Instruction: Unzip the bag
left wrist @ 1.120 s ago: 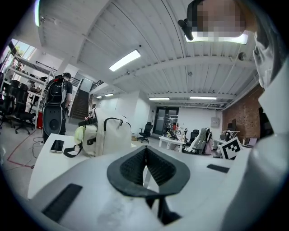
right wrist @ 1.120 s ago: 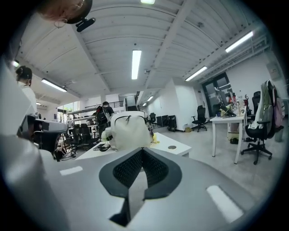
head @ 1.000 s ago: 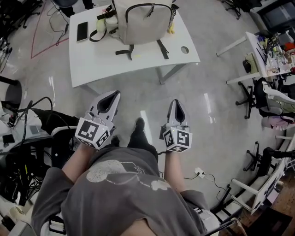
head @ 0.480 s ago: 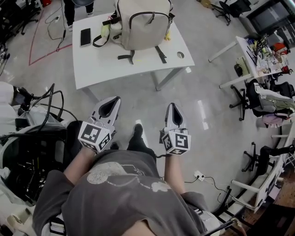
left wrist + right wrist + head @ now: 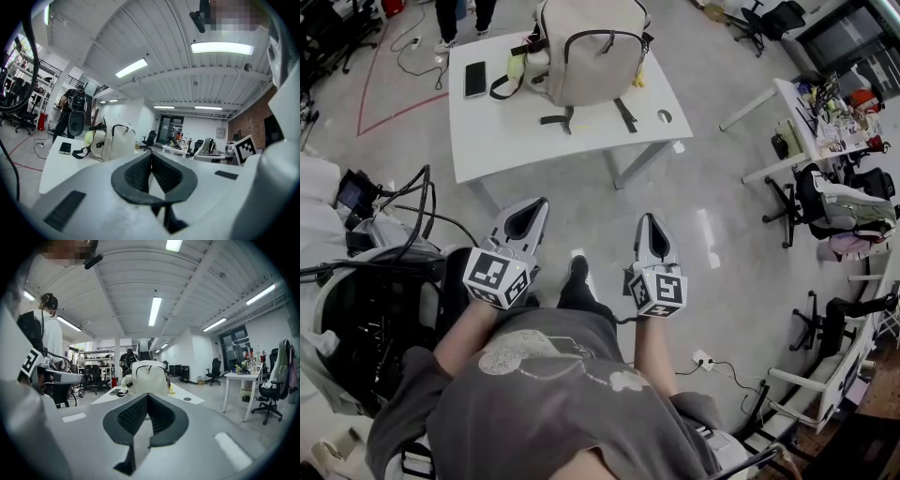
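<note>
Glossy grey floor fills the head view; the bag [image 5: 586,52] stands on a white table [image 5: 534,136] at top centre, well apart from the left gripper [image 5: 540,202] and right gripper [image 5: 649,218]. Left gripper view: jaws clenched, empty. Right gripper view: likewise, with the bag centred beyond.

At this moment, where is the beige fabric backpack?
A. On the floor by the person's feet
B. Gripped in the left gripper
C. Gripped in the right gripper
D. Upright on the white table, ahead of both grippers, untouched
D: the beige fabric backpack stands on the white table, while the left gripper and right gripper are shut, empty and well short of the table.
</note>
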The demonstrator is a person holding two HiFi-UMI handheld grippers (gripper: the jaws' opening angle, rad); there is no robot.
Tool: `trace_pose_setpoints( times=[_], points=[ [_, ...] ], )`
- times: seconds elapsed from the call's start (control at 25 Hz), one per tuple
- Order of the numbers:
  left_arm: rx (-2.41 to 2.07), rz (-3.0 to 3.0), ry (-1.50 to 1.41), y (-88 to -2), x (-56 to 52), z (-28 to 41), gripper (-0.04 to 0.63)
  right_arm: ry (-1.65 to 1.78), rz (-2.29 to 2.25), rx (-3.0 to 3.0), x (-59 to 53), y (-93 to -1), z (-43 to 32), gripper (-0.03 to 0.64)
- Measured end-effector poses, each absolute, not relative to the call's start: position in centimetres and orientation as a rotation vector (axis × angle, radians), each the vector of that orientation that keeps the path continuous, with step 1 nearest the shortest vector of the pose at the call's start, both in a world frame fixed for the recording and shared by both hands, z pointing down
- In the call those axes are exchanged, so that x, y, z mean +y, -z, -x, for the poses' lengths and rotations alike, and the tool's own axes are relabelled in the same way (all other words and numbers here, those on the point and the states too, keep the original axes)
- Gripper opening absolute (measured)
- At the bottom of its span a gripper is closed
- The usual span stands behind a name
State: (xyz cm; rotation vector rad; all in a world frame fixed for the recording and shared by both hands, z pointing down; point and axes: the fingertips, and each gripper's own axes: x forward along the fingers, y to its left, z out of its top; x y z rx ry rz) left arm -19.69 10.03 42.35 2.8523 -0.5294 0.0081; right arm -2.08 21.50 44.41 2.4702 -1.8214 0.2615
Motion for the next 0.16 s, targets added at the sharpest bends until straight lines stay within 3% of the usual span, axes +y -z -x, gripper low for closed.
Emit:
trace_pose_setpoints(
  times=[0.16],
  points=[
    [-0.533,-2.844,-0.017,-42.37,10.14,19.93,0.006,-0.263,-2.462,-1.827,21.45,-44.09,2.37,-0.002]
  ],
)
